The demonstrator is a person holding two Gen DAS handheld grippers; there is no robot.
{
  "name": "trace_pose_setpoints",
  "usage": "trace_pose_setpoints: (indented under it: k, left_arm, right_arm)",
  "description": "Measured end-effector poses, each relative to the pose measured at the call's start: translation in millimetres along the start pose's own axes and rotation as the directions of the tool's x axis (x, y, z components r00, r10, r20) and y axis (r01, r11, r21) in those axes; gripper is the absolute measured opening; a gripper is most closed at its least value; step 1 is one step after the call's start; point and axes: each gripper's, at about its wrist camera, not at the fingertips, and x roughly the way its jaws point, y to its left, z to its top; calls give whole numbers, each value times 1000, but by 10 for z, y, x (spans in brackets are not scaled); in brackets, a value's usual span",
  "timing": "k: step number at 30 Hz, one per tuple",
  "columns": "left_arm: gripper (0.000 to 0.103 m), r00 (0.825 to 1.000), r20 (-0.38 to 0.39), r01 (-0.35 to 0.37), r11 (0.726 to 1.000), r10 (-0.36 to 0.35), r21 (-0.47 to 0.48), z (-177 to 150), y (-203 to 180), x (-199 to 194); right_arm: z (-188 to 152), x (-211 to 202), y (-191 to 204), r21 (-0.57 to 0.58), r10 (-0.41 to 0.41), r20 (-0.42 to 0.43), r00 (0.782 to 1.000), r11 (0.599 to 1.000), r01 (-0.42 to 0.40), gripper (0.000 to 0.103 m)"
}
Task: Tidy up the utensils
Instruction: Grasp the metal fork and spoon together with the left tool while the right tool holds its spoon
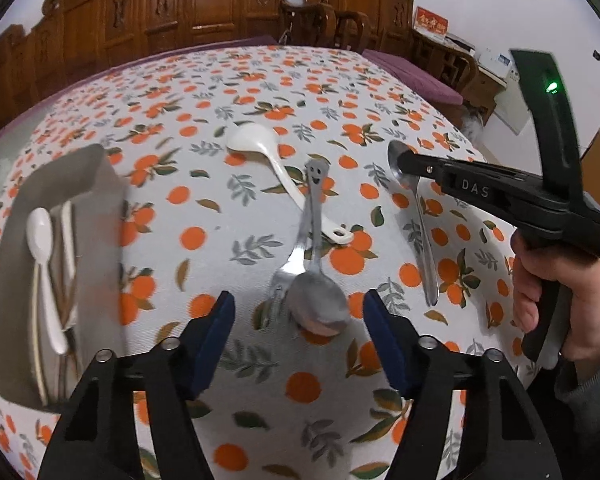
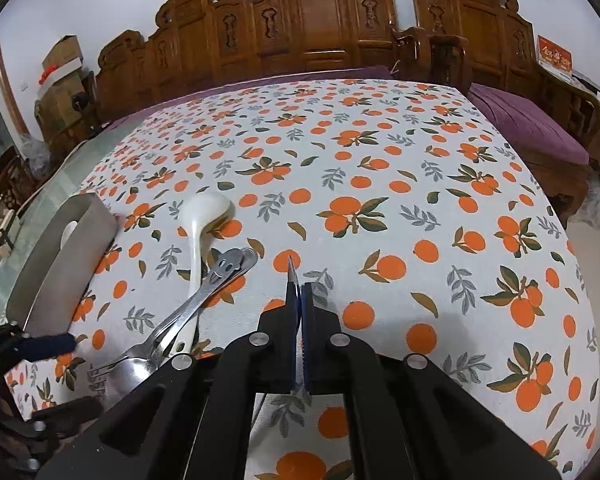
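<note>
- right gripper (image 2: 299, 280) fingers are pinching the steel spoon (image 1: 414, 208) by its bowl edge only, handle hanging toward the desk (image 1: 260, 92), so it could easily swing or slip out
- left gripper (image 1: 298, 312) fingers spread over the crossed smiley spoon (image 1: 318, 296) and fork (image 1: 290, 268); might snag both before reaching the tray (image 1: 100, 176)

The left gripper (image 1: 298, 316) is seen at the bottom of the frame, its blue pads (image 1: 216, 336) spread wide apart above the cloth (image 1: 228, 92). Between the pads a steel spoon (image 1: 318, 300) and a fork (image 1: 290, 266) are laid crossed over a white ladle (image 1: 260, 148) at centre. At right, the right gripper (image 1: 410, 160) is clamped on the bowl of a second spoon (image 1: 422, 232), tilted off the cloth. At left, a metal tray (image 1: 100, 184) is shown holding a white spoon (image 1: 44, 264) and chopsticks (image 1: 66, 248).
</note>
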Motion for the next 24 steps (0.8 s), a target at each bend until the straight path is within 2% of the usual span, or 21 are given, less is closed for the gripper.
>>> trace_pose_setpoints:
  k: [2, 5, 8, 18, 24]
  left_arm:
    - [62, 1000, -10, -3, 1000, 3, 0, 10, -39, 46]
    - [46, 999, -35, -25, 1000, 25, 8, 16, -80, 129]
    - [39, 996, -39, -74, 997, 75, 16, 22, -98, 165]
    - [34, 994, -32, -103, 993, 104, 49, -13, -167, 139]
    - [34, 998, 8, -55, 998, 55, 42, -8, -189, 29]
  right_arm:
    - [6, -6, -12, 5, 6, 2, 1000, 1000, -6, 2]
    - [17, -14, -27, 13, 14, 6, 1000, 1000, -14, 2]
    - [28, -26, -10, 11, 22, 11, 1000, 1000, -22, 2]
    - [41, -53, 3, 14, 28, 18, 999, 1000, -28, 2]
    - [44, -53, 4, 11, 28, 18, 999, 1000, -28, 2]
